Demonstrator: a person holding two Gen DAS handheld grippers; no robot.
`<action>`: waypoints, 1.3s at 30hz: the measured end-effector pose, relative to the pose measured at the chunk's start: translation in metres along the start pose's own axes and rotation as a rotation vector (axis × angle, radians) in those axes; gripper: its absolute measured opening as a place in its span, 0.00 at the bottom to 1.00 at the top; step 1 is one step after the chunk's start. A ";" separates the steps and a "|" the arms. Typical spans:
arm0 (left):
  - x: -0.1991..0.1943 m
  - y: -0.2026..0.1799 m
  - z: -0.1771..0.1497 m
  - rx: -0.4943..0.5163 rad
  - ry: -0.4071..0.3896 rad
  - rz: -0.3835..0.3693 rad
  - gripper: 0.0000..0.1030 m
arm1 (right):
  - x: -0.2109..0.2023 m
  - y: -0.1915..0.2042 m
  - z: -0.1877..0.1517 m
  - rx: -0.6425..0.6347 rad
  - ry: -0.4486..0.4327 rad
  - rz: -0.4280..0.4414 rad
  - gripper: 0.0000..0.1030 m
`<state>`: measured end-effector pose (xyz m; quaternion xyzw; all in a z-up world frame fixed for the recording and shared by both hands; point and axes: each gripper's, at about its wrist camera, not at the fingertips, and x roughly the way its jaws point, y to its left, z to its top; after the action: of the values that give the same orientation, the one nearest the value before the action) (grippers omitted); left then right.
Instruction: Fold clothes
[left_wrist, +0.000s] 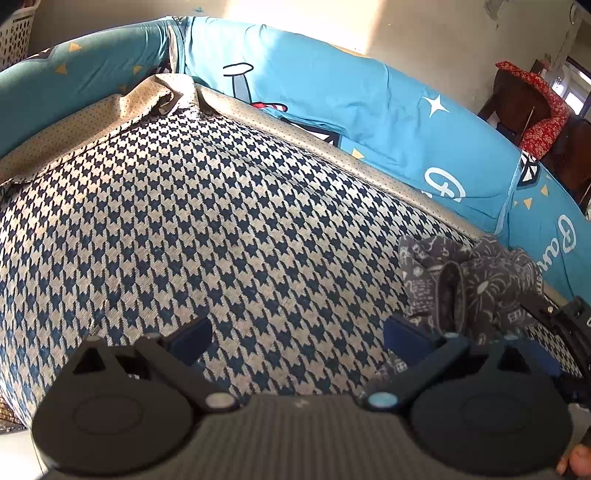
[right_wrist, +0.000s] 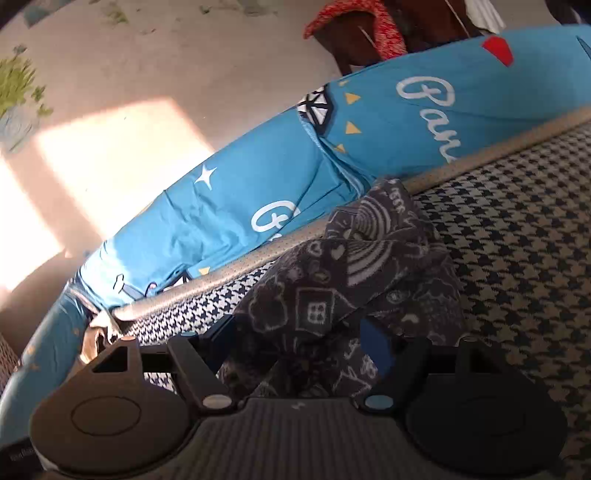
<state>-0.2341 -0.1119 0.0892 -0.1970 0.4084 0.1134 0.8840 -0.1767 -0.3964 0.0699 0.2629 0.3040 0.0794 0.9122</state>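
Observation:
A dark grey printed garment (left_wrist: 472, 280) lies crumpled at the right side of the houndstooth cushion (left_wrist: 221, 221), near its beige piped edge. My left gripper (left_wrist: 295, 338) stands open low over bare houndstooth cloth, with nothing between its blue pads (left_wrist: 188, 339); the garment starts just beyond its right finger. In the right wrist view the garment (right_wrist: 332, 280) bunches up between the fingers of my right gripper (right_wrist: 297, 339). That gripper is open, its right blue pad (right_wrist: 373, 347) against the cloth and its left pad hidden behind a fold. The right gripper's body (left_wrist: 565, 321) shows at the left view's right edge.
A bright blue quilt (left_wrist: 369, 110) with white lettering runs along the cushion's far edge. Behind it stand a dark wooden chair (left_wrist: 517, 99) draped in red cloth and a sunlit wall (right_wrist: 110, 155). A white lattice basket (left_wrist: 14, 33) sits far left.

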 end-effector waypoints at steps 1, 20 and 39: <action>0.000 -0.001 0.000 0.004 -0.002 0.000 1.00 | 0.002 -0.004 0.002 0.044 -0.004 0.002 0.74; -0.004 0.001 0.001 -0.019 0.018 -0.022 1.00 | 0.043 0.008 0.015 0.092 -0.031 0.096 0.33; -0.005 0.003 0.001 -0.037 0.016 -0.014 1.00 | 0.041 0.050 -0.002 -0.280 -0.052 0.042 0.56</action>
<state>-0.2379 -0.1088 0.0926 -0.2171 0.4119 0.1134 0.8777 -0.1449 -0.3410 0.0737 0.1413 0.2606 0.1332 0.9457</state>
